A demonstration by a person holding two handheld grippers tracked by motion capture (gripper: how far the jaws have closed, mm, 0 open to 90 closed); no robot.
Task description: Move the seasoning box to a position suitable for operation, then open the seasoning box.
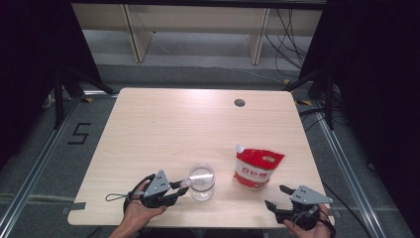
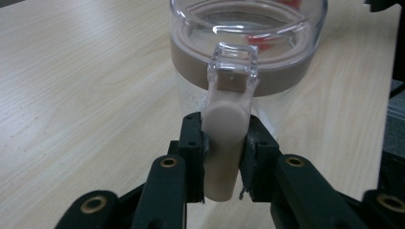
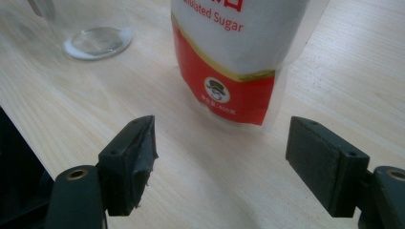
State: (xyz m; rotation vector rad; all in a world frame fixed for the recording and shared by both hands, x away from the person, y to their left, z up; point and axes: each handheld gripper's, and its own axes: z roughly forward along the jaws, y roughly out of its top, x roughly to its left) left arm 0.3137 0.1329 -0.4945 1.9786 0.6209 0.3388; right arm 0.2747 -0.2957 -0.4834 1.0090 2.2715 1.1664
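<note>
While the clear lidded jar [image 1: 202,181] is standing upright near the front edge of the wooden worktop [image 1: 163,129], the left gripper [image 1: 182,188] is reaching in from the jar's left side and clamping its beige latch handle [image 2: 223,143]. In the left gripper view the two black fingers [image 2: 191,143] are pressing on either side of that handle, whose transparent hinge piece [image 2: 233,64] is hooking onto the jar's lid [image 2: 248,24] just above a tan seal band [image 2: 282,76]. The person's left hand [image 1: 141,210] is wrapping around the gripper body from below, with a grey three-cornered plate on top.

Just to the right of the jar, apart from it, a red and white pouch of granulated sugar [image 1: 257,167] is standing on the worktop, its white spout at the upper left corner. In the right gripper view the pouch [image 3: 239,52] is rising straight ahead, with the jar's glass base [image 3: 98,42] farther off to the upper left.

The right gripper [image 1: 277,196] is hovering near the front right corner of the worktop, in front of the pouch and clear of it, carried in the person's right hand [image 1: 309,228]. Its fingers [image 3: 131,160] are standing wide apart, released, with bare worktop between them and nothing gripped.

A small dark round grommet [image 1: 239,102] is sitting in the worktop near its far edge.
</note>
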